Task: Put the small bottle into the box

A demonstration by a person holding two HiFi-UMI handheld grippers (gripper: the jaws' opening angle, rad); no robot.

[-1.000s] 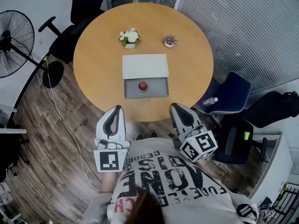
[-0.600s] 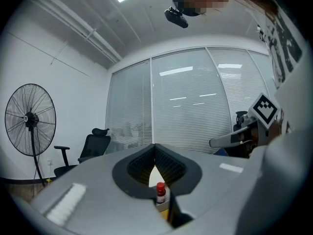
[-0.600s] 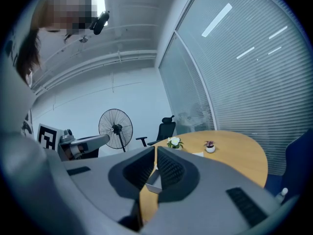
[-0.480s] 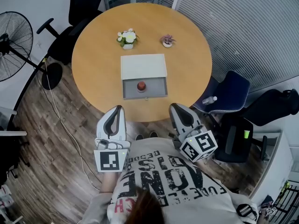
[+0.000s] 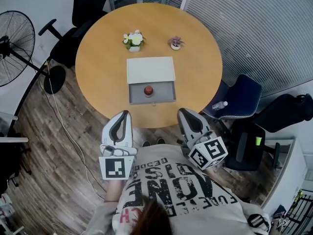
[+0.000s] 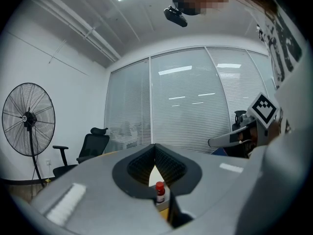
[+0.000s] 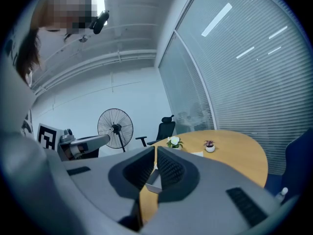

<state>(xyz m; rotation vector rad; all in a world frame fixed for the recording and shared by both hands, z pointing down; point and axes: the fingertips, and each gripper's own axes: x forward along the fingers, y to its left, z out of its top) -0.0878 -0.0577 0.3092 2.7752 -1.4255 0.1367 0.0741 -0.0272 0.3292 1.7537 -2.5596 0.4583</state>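
Note:
A small bottle [image 5: 148, 90] with a red cap stands upright in the open grey tray of the box [image 5: 151, 70], near the front of the round wooden table [image 5: 98, 67]. Both grippers are held close to the person's body, short of the table's front edge. My left gripper [image 5: 121, 114] is shut with nothing in it. In the left gripper view the small bottle [image 6: 160, 192] shows just below the closed jaw tips of my left gripper [image 6: 155, 148]. My right gripper [image 5: 185, 112] is also shut and empty. The box [image 7: 154, 186] shows past its closed jaws.
Two small potted plants [image 5: 135, 39] [image 5: 176, 43] stand behind the box. A standing fan [image 5: 14, 43] is at the left, a black chair [image 5: 88, 4] behind the table. At the right, a blue chair [image 5: 242, 99] carries a water bottle [image 5: 220, 105].
Only the head view has shifted slightly. The grippers, the box and the small bottle stay where they were.

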